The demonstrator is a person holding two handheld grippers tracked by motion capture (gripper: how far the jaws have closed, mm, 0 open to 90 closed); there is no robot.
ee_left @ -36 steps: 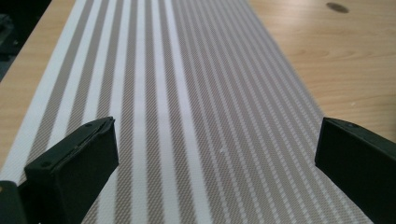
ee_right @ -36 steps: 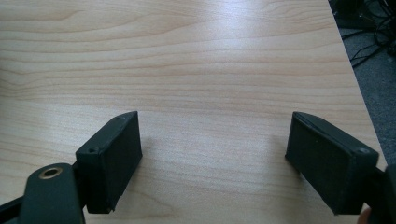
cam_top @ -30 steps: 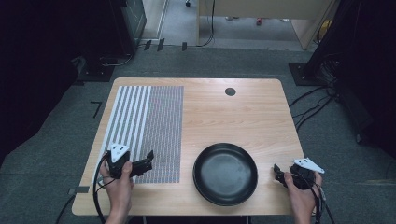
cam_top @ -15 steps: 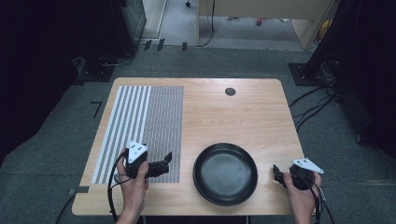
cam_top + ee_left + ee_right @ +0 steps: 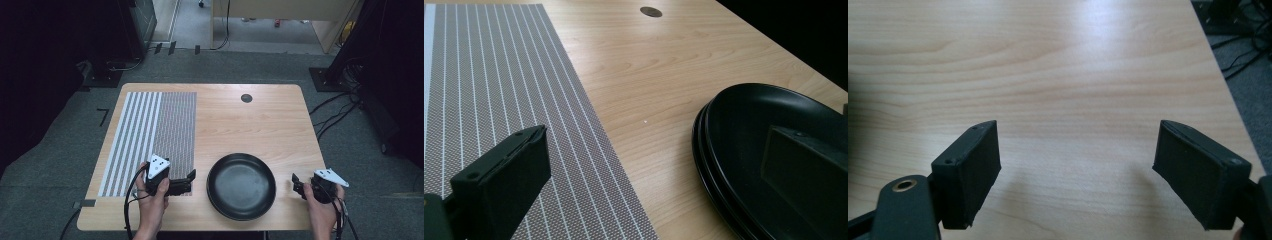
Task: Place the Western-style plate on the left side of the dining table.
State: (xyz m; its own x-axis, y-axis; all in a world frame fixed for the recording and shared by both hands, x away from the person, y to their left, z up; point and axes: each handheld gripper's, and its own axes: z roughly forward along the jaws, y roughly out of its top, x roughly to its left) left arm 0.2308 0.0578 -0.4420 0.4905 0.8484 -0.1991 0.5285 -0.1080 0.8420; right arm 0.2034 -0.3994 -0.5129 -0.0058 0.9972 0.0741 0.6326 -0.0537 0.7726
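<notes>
**Left gripper closing in on the black plates**

Black plates (image 5: pixel 241 186), a stack judging by doubled rims in left gripper view, sit near front edge of table (image 5: pixel 240 125), just right of striped placemat (image 5: pixel 150 140). Left gripper (image 5: pixel 190 181) hovers at mat's near corner, jaws wide apart, pointing at stack's left rim, prob. lining up a rim grab. Right gripper (image 5: pixel 296 182) waits by table's right edge, jaws apart too, nothing held, likely ready to steady the other side.

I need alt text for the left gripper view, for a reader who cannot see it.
The left gripper, jaws open, points at the rim of stacked black plates on a wooden table. A striped placemat lies under its left jaw, and a dark round cap sits at the far edge.
</notes>
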